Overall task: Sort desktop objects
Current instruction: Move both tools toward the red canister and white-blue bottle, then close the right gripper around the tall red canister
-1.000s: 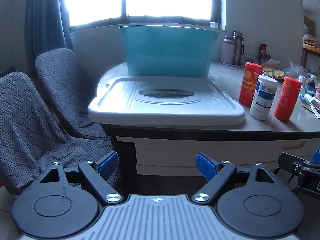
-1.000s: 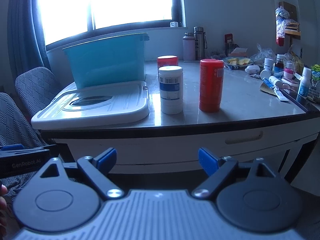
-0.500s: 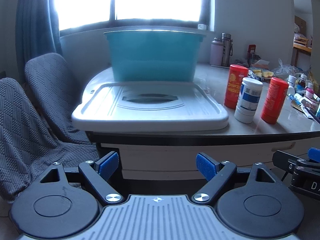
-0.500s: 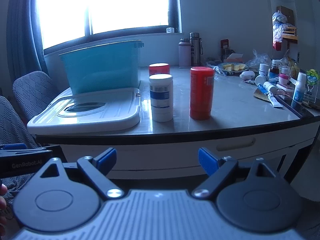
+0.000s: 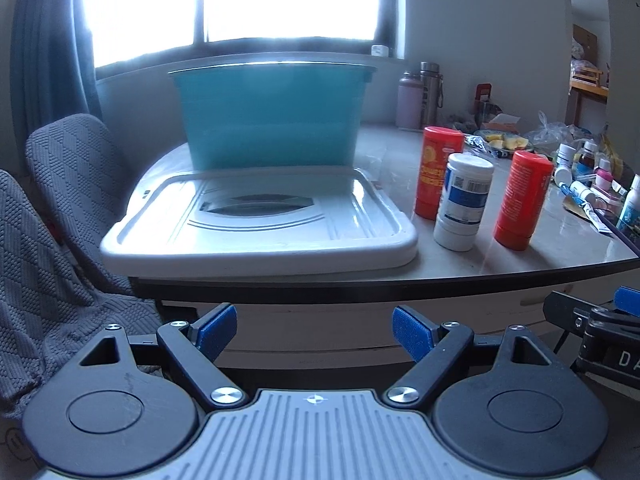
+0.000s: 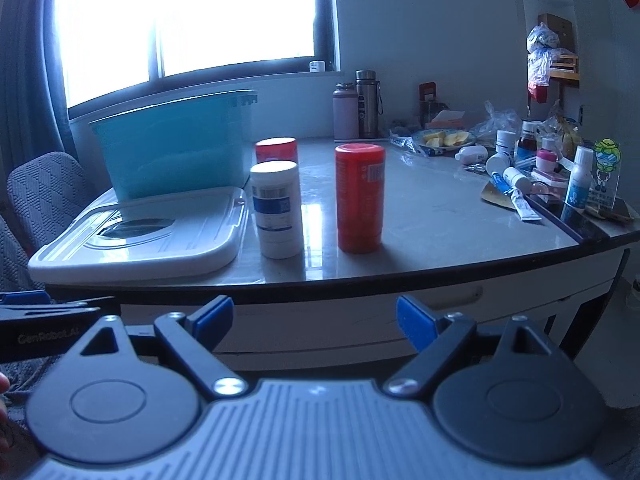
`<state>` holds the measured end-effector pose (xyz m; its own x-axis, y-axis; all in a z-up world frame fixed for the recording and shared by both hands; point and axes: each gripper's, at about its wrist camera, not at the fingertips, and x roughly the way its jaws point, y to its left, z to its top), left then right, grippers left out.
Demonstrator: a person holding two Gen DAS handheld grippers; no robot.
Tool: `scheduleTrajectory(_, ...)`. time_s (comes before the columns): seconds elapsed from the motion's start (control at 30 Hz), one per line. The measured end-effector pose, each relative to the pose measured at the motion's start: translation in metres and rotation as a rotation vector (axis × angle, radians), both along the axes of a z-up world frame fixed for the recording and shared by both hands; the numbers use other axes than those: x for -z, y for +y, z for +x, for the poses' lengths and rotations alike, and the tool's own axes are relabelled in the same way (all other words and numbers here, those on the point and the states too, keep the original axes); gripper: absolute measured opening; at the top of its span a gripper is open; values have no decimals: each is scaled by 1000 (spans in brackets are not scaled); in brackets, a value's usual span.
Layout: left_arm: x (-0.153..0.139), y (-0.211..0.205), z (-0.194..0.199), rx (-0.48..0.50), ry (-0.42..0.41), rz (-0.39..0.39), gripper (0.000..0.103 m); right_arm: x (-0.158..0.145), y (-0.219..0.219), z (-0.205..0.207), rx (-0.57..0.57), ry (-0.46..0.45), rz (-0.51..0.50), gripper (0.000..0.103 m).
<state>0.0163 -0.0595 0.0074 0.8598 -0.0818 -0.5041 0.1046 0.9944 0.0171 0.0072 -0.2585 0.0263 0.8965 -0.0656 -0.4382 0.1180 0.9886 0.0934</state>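
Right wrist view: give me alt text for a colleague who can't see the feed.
The open right gripper hangs below the table edge, holding nothing. On the table stand a white bottle, a red canister and a second red canister behind. Left of them lie a white lid and teal bin.

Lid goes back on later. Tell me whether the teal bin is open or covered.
Open. The bin has no lid on; its white lid lies flat on the table in front.
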Motion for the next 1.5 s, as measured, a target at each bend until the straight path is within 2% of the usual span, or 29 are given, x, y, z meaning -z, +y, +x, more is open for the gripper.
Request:
scheduleTrajectory(0.63, 1, -23, 23, -7, 32, -24, 87, -3, -37, 44, 56, -19, -24, 89)
scheduleTrajectory(1.5, 1, -44, 57, -74, 64, -39, 87, 8, -57, 129, 25, 10, -33, 89)
